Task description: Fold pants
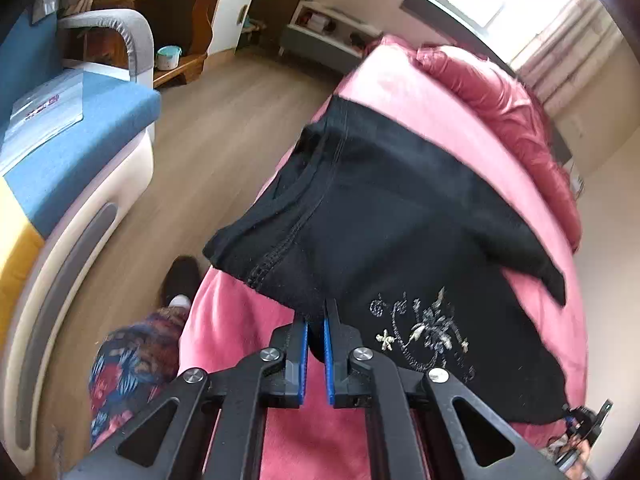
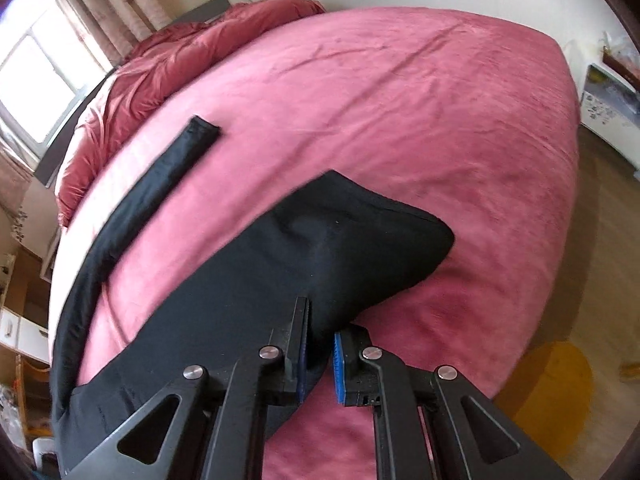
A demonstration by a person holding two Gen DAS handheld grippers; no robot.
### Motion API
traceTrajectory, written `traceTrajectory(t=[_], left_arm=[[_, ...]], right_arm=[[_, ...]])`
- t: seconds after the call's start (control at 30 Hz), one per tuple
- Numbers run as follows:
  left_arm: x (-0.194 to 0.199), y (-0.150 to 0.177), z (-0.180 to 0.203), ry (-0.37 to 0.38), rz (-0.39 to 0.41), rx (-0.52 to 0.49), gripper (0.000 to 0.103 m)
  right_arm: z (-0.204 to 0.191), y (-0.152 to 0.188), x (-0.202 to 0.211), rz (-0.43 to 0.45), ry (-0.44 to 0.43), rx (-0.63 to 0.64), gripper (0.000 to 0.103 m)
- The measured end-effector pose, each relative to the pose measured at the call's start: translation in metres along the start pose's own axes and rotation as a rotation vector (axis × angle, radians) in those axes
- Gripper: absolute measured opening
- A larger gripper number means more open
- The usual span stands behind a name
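- Pinching black pants (image 1: 400,216) on a pink bed (image 1: 400,92), the left tool (image 1: 316,320) grips the waistband edge near embroidery at 3 o'clock.
- Right tool (image 2: 320,320) clamps a lifted leg end; the other leg lies flat toward 10 o'clock.
- Both ends seem raised to carry one onto the other.
- No containers hold anything relevant.

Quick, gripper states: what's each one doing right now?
Left gripper: shut on the pants.
Right gripper: shut on the pants, jaws pinching a fold of fabric.
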State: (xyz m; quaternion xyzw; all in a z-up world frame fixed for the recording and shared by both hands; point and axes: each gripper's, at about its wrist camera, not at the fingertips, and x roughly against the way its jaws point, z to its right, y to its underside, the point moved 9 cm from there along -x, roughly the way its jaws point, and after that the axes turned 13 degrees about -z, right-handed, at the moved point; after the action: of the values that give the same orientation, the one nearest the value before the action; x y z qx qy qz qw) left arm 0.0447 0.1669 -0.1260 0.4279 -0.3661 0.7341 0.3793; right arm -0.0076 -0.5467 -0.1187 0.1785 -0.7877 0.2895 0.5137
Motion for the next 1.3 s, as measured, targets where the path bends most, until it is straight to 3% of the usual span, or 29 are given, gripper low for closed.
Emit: traceTrajectory(t=[0.13,0.2,0.23,0.27,0.3,0.33,0.37,0.5,0.6,0.7,0.93,1.1,1.3], left_arm=[[-0.020,0.011,-0.004,-0.078,-0.071,-0.033,0.007],[-0.023,0.008,-0.003,-0.118,-0.084,-0.051,0.016],[-0.023,0.007,-0.002,-0.134,-0.089,-0.063,0.021],[-0.022,0.005,-0.003,-0.170,-0.097,-0.076,0.028],[-0.021,0.003,-0.004,-0.186,-0.101,-0.080,0.029],[-0.017,0.001,-0.007,-0.190,-0.100,-0.085,0.029],[-0.013,0.001,-0.009,-0.200,-0.091,-0.086,0.030],[0.012,-0.009,-0.015,-0.233,-0.006,-0.110,0.030],[0.025,-0.032,-0.006,-0.186,0.044,-0.121,0.030],[0.022,-0.062,0.010,-0.141,0.060,-0.140,0.032],[-0.004,-0.121,0.042,-0.074,0.041,-0.145,0.034],[-0.032,-0.169,0.049,-0.086,0.012,-0.096,0.034],[-0.068,-0.213,0.048,-0.047,-0.052,-0.001,0.034]], right_arm=[[0.019,0.006,-0.012,-0.031,0.019,-0.046,0.010],[0.021,0.009,-0.016,-0.041,0.030,-0.053,0.011],[0.020,0.009,-0.017,-0.045,0.022,-0.054,0.016],[0.019,0.009,-0.016,-0.045,0.029,-0.055,0.027],[0.020,0.009,-0.014,-0.044,0.046,-0.053,0.035],[0.020,0.009,-0.010,-0.037,0.063,-0.046,0.053],[0.020,0.008,-0.006,-0.025,0.071,-0.038,0.059],[0.007,0.005,0.017,0.038,0.117,0.020,0.059],[-0.021,0.003,0.035,0.095,0.134,0.089,0.059],[-0.062,0.007,0.038,0.099,0.087,0.167,0.059],[-0.194,0.053,0.006,0.005,-0.050,0.425,0.061],[-0.258,0.084,-0.023,-0.074,-0.099,0.534,0.062],[-0.312,0.102,-0.050,-0.127,-0.120,0.619,0.062]])
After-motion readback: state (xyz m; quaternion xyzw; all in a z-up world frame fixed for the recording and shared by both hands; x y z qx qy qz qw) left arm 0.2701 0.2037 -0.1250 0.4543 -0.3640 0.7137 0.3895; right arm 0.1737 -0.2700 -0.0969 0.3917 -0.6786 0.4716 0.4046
